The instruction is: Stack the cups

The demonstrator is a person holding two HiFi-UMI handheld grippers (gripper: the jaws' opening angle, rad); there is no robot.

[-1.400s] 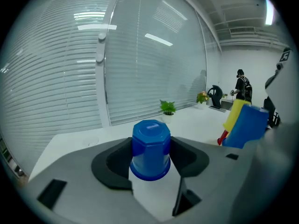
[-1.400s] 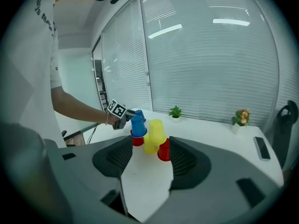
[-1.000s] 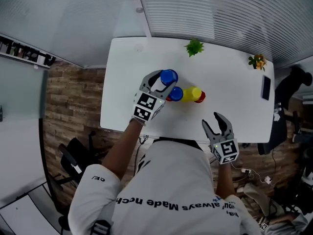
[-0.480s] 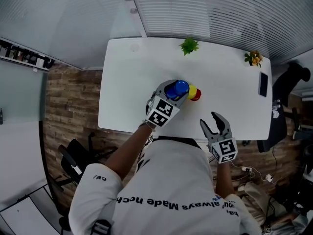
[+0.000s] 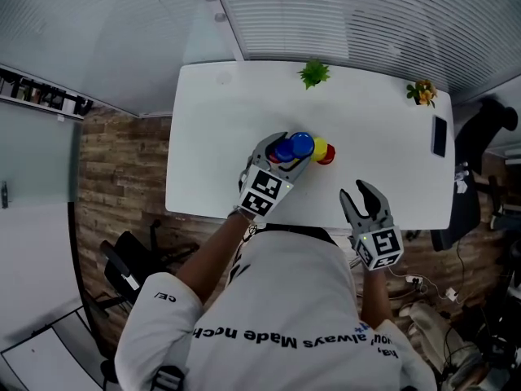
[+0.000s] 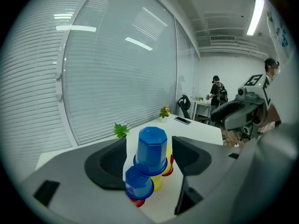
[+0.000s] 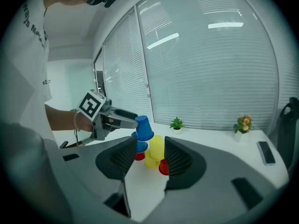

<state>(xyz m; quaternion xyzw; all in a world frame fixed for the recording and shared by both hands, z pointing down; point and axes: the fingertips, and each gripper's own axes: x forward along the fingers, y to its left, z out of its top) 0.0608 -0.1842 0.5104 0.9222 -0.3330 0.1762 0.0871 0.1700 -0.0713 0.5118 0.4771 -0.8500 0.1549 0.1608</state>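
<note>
Blue cup [image 5: 302, 144] moved right, six cups [image 7: 156, 148] total

The left forearm [image 5: 218, 247] reaches bare from a short white sleeve [image 5: 159, 312], slanting forward and to the right, with a bracelet on the wrist. The left gripper [image 5: 293, 147] points ahead and a little downward, its marker cube [image 5: 262, 192] turned upward. Its jaws have just been opening and stand wide apart on either side of the upper blue cup [image 6: 152, 146], the pads clear of it. The right forearm [image 5: 368, 293] stays close beside the torso. The right gripper [image 5: 353, 190] points forward and slightly down. Its jaws have just been closing, are partly apart, and have nothing between them.
</note>
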